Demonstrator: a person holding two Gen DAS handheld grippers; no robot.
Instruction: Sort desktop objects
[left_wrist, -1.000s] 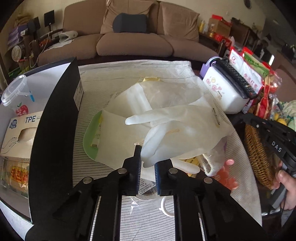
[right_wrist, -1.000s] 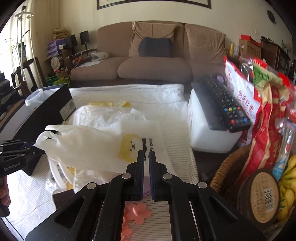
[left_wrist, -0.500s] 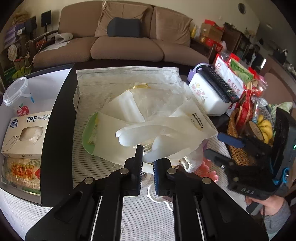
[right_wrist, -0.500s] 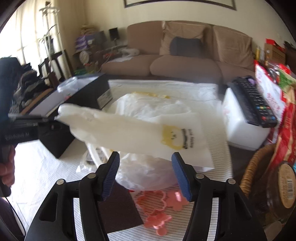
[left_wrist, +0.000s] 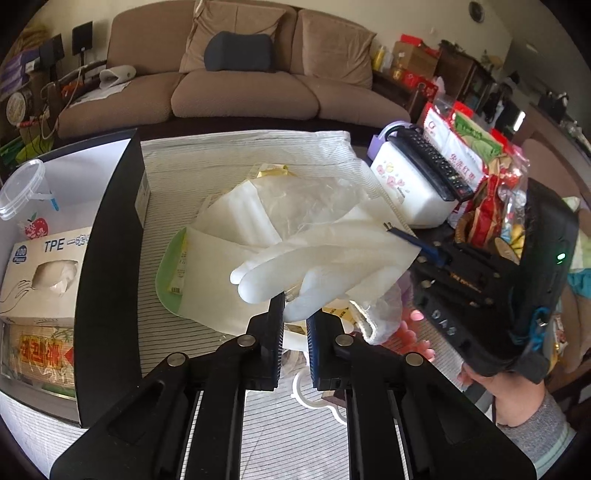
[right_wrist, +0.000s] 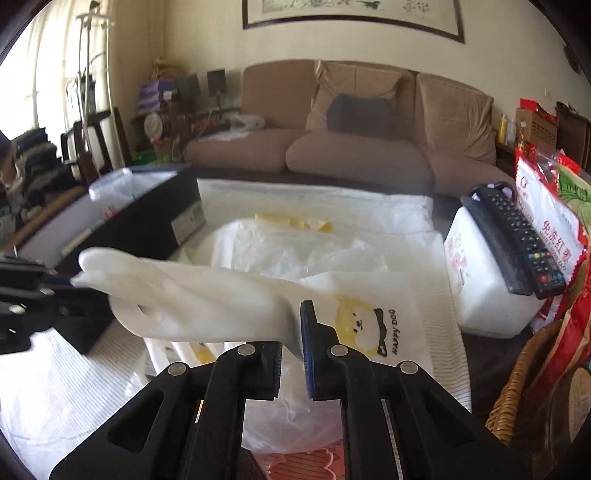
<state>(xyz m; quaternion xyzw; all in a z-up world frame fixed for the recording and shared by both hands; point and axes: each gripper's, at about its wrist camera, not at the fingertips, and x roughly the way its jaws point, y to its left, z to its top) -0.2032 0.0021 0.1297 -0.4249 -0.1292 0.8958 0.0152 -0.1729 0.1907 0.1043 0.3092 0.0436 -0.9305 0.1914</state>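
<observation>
Right gripper (right_wrist: 291, 347) opened, shifted along glove (left_wrist: 332, 254), fingers just reclosing on its cuff, seemingly; left gripper (left_wrist: 295, 325) clamps its finger end.

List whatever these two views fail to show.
- Green plate, left wrist view: mostly covered by bags and the white glove.
- Pink flower pieces, right wrist view: cut off by the right tool.
- Black box contents, right wrist view: blurred.
</observation>
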